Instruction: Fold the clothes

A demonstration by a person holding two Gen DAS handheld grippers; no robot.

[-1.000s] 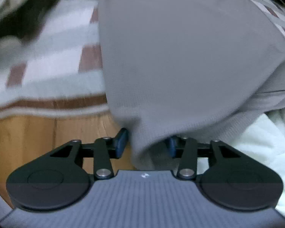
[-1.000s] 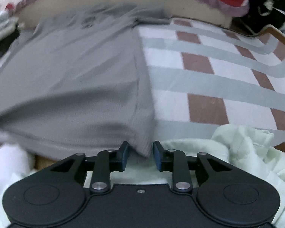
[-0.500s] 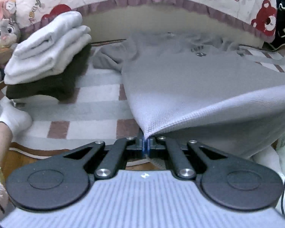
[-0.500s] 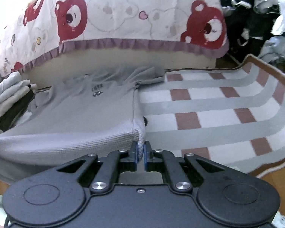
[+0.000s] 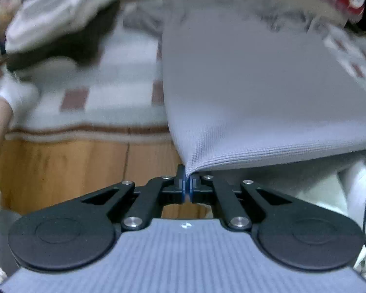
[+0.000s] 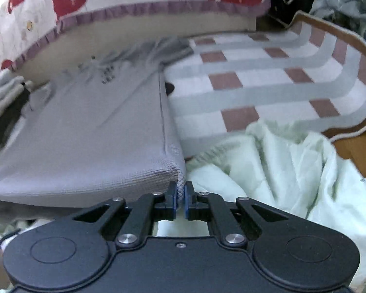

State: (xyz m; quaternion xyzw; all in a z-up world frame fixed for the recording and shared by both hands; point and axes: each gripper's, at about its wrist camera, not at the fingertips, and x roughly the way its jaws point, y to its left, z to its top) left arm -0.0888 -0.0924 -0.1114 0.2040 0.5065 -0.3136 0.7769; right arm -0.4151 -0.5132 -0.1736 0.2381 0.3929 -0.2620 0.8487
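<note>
- Grey waffle-knit shirt, stretched taut, hem lifted at frame bottom, dark print near collar
- left gripper clamped on hem corner
- right gripper pinching the other corner

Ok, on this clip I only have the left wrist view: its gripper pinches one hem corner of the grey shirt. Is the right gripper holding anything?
Observer: Yes. The right gripper is shut on the other hem corner of the grey shirt, with the ribbed edge between its pads.
Operator: What lies under that corner?
Observer: A crumpled pale green cloth, heaped at the near edge of the checked rug.
Operator: Is the far end of the shirt lifted too?
Observer: It seems not. The chest end, with a small dark print, lies low by the bed.
</note>
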